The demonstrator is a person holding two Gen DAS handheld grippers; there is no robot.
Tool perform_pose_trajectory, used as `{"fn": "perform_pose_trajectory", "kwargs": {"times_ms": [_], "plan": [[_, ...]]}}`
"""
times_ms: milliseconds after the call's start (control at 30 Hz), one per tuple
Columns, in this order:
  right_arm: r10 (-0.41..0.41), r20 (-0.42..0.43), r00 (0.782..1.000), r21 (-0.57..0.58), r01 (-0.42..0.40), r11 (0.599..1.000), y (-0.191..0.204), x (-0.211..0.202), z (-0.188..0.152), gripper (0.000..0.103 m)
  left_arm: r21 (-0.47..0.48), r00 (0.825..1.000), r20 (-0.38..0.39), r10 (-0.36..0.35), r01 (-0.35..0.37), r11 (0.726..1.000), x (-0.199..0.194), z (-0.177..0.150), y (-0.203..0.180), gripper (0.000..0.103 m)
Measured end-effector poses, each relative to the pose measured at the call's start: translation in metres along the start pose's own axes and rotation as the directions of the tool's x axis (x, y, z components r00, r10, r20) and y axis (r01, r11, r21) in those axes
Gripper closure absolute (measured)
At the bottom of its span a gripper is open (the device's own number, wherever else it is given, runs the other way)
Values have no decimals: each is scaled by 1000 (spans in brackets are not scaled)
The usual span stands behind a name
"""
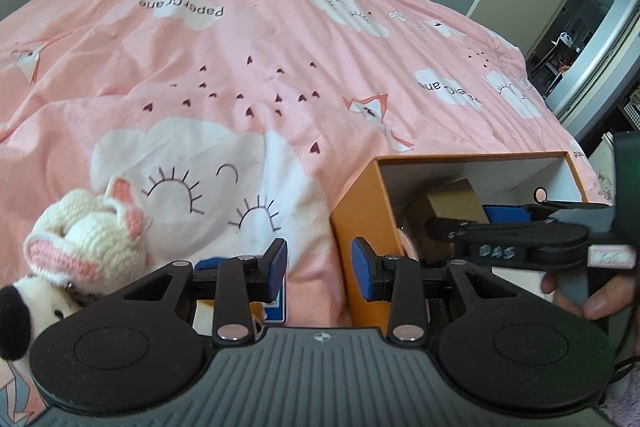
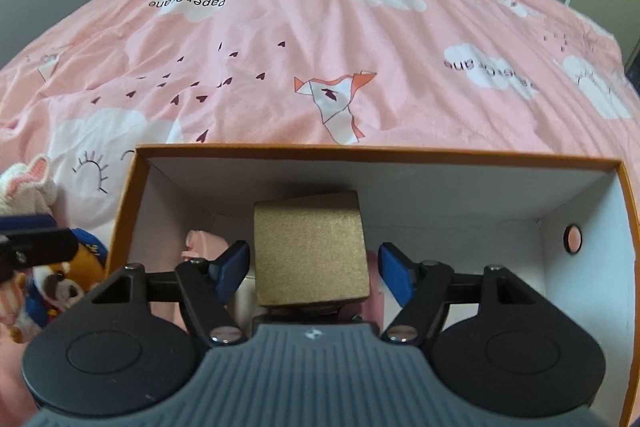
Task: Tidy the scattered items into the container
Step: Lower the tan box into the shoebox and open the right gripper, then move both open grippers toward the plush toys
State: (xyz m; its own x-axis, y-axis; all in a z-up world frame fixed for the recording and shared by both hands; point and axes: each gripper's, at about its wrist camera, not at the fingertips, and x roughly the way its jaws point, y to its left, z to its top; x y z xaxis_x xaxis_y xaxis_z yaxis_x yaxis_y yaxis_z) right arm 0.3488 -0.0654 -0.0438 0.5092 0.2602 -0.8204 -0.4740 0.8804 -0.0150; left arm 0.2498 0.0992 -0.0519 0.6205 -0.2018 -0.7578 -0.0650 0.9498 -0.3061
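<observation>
Between my right gripper's (image 2: 314, 269) blue pads (image 2: 394, 273) sits a gold cube (image 2: 310, 251), matte and faintly textured, tilted a little; the pads stand clear of its sides. It lies inside the orange box (image 2: 360, 150), white within, which rests on the pink bedspread (image 2: 280, 47). My left gripper (image 1: 319, 269) is part open and empty beside the box, near a crocheted cream toy (image 1: 86, 231).
</observation>
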Motion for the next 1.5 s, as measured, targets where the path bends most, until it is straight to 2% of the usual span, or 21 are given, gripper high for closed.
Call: {"fn": "perform_pose_trajectory", "kwargs": {"times_ms": [100, 167, 233, 367, 567, 667, 867, 1067, 1233, 1333, 1500], "plan": [[22, -8, 1000, 47, -22, 999, -6, -5, 1, 33, -12, 1000, -11, -6, 6, 1000, 0, -4, 2, 62], [38, -21, 999, 76, -37, 996, -8, -5, 2, 40, -14, 1000, -18, -8, 8, 1000, 0, -7, 2, 62], [54, -35, 998, 115, -49, 992, -10, -5, 1, 41, -15, 1000, -23, -7, 6, 1000, 0, -9, 2, 62], [77, -69, 995, 206, -62, 977, -14, -7, -1, 50, -23, 1000, -30, -8, 7, 1000, -2, -13, 4, 62], [37, -56, 998, 165, -27, 986, -7, -14, -3, 50, -39, 999, -37, -12, 10, 999, -6, -19, 7, 62], [12, -24, 1000, 136, -9, 991, -3, -25, -3, 50, -38, 1000, -31, -1, 0, 999, -12, -22, 7, 62], [36, 54, 998, 104, -41, 994, 8, -55, -15, 50, -16, 1000, -7, 27, -27, 1000, -27, -31, 1, 62], [88, 205, 975, 11, -93, 996, 35, -95, -47, 42, 25, 993, 62, 97, -99, 995, -51, -43, -8, 62], [143, 293, 946, -2, -148, 989, 58, -117, -74, 42, 74, 977, 119, 174, -184, 980, -73, -62, -12, 62], [160, 343, 926, 4, -172, 985, 71, -125, -87, 42, 96, 960, 153, 236, -252, 963, -86, -75, -13, 62], [157, 376, 913, -25, -159, 987, 97, -129, -107, 42, 73, 939, 170, 298, -313, 947, -104, -93, -5, 61]]}}
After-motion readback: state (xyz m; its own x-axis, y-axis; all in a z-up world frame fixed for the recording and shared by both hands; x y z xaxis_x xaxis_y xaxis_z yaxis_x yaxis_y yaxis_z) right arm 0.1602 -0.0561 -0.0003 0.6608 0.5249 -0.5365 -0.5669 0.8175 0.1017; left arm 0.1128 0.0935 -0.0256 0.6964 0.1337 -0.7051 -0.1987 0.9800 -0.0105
